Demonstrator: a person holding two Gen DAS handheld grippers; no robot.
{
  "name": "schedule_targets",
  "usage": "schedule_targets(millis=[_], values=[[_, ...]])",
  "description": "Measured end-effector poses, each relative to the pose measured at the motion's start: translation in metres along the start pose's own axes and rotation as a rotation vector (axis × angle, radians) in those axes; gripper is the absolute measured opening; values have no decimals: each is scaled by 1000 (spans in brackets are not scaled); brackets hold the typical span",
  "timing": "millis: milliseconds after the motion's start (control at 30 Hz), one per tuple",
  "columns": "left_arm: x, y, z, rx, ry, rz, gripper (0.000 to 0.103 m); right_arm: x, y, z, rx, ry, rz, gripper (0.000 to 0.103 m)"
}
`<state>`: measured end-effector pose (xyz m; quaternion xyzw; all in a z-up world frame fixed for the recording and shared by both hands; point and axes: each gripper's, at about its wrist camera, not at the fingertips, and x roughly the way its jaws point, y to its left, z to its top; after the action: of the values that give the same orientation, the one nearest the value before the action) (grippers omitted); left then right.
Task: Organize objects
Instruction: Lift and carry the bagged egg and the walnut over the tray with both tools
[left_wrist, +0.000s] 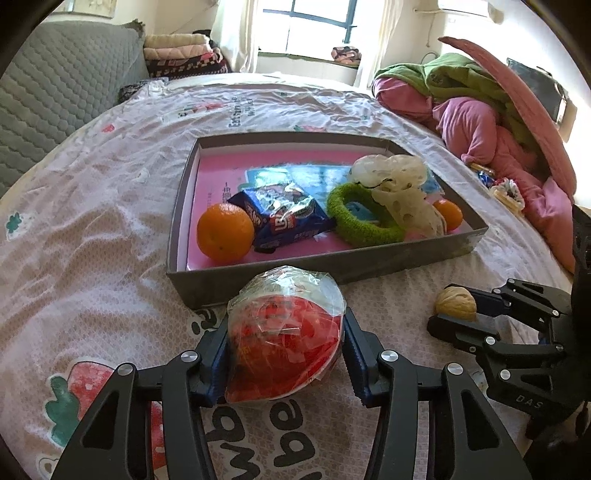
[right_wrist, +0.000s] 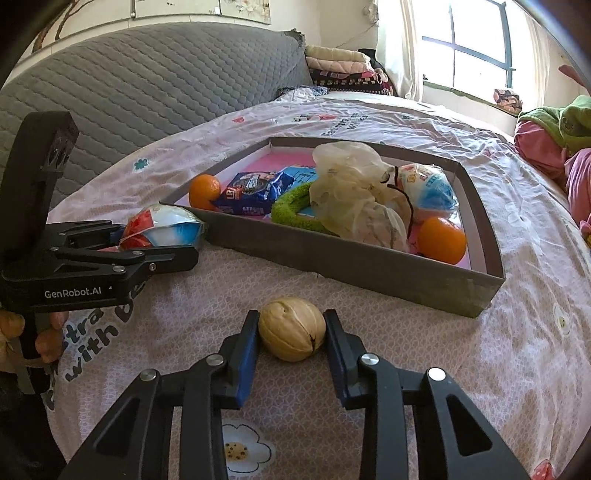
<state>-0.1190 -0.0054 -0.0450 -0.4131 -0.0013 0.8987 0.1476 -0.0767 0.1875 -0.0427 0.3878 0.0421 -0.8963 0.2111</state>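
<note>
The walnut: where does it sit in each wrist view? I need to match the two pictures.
Left wrist view: the walnut lies at lower right on the bedsheet, between the right gripper's fingers.
Right wrist view: the walnut sits at bottom centre, between that gripper's blue pads, in front of the box's near wall.
Shared landmark: the grey cardboard box, just behind the walnut in both.
</note>
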Motion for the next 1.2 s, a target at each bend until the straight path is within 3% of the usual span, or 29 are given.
schedule_targets(millis=[233, 733, 1200], values=[[-15, -7, 3, 35, -58, 18, 53, -13, 3, 3, -17, -71, 2, 34], [-28, -14, 9, 70, -107, 50, 53, -36, 6, 10, -36, -201, -5, 34], [-37, -16, 11, 85, -143, 71, 53, -46, 4, 15, -36, -260, -21, 34]])
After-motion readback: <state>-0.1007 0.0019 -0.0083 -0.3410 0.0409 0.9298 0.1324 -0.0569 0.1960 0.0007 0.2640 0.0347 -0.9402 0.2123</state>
